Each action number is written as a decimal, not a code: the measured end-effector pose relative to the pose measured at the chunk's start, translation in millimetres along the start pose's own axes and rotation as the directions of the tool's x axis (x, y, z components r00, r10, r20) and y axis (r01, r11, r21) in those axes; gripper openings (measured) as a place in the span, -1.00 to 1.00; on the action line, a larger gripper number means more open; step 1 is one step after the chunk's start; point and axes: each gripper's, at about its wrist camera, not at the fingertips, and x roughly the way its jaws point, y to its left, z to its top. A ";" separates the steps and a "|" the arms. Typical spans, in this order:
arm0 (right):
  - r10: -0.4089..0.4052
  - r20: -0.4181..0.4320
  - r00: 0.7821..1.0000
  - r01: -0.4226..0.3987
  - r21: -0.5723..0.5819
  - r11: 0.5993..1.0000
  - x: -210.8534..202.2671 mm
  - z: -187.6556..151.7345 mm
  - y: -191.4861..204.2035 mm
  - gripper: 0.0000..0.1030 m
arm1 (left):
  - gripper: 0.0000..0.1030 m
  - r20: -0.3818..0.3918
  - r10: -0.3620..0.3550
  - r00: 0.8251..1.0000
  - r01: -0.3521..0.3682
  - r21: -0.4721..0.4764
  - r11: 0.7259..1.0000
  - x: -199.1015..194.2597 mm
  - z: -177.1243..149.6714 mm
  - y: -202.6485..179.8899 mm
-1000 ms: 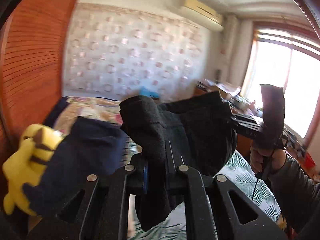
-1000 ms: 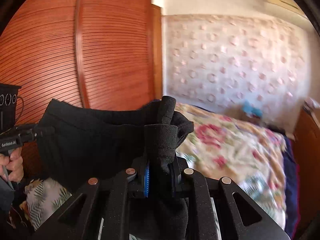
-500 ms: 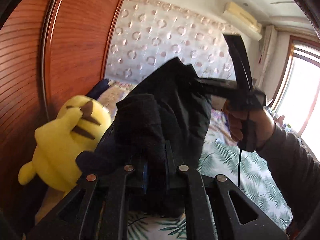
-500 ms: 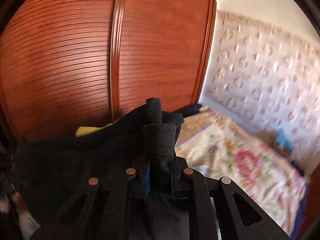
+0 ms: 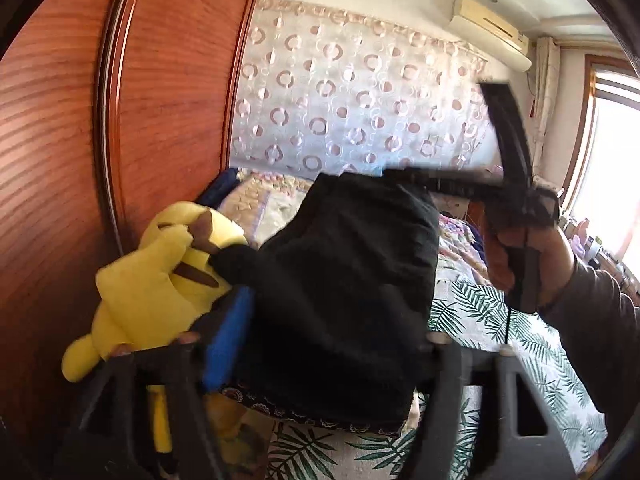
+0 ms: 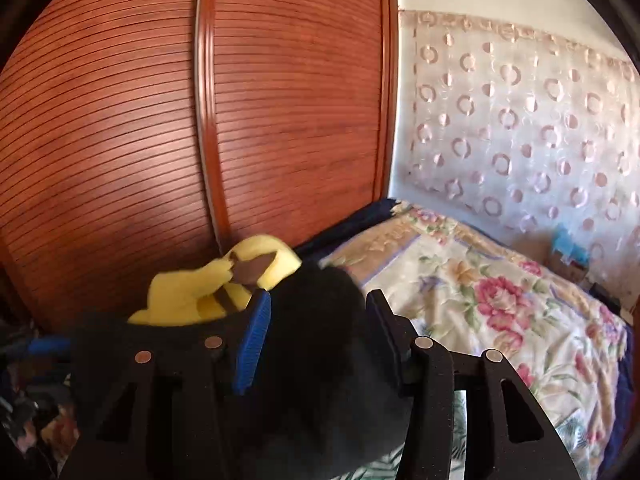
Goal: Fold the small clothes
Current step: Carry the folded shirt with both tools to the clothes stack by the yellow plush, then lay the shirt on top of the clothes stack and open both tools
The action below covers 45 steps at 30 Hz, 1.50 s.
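Note:
A black garment [image 5: 344, 280] lies bunched on the bed beside a yellow plush toy [image 5: 160, 276]. My left gripper [image 5: 328, 344] straddles its near end. Its jaws are opening, and the cloth sits loosely between the blue pad [image 5: 224, 340] and the other finger. In the right wrist view the same black garment [image 6: 316, 380] fills the gap of my right gripper [image 6: 316, 320], whose jaws are also opening and no longer pinch it. The left wrist view shows the right gripper [image 5: 404, 178] at the garment's far end, held by a person's hand [image 5: 516, 256].
A brown slatted wardrobe door [image 6: 280, 120] stands close on the left, right behind the plush toy [image 6: 216, 284]. A floral quilt [image 6: 480, 288] covers the far bed, a leaf-print sheet [image 5: 500, 340] the near part. A bright window [image 5: 612, 152] is at the right.
Both grippers carried the black garment down toward the wardrobe and the plush toy. Their jaws, shut on the cloth before, have now spread apart, and the garment rests on the bed.

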 end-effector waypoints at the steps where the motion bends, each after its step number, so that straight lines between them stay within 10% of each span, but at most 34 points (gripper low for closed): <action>1: 0.004 -0.015 1.000 -0.004 -0.004 1.000 -1.0 -11.3 4.0 0.00 | 0.60 0.008 0.004 1.000 -0.004 0.007 1.000 -1.9 0.7 -1.0; 15: -0.077 -0.059 0.995 0.080 0.040 0.996 16.4 -35.6 14.1 0.06 | 0.72 0.035 0.025 0.999 -0.028 0.084 0.996 -32.2 8.1 -25.1; 31: -0.210 0.025 0.977 0.203 0.169 0.965 -194.8 -131.5 68.2 0.27 | 0.72 0.004 -0.058 0.998 0.056 0.164 0.985 -51.4 -24.8 -102.5; 45: -0.475 0.051 0.878 0.438 0.311 0.843 -349.2 -195.0 155.0 0.53 | 0.72 -0.020 -0.125 0.992 0.126 0.252 0.959 -92.7 -47.7 -182.7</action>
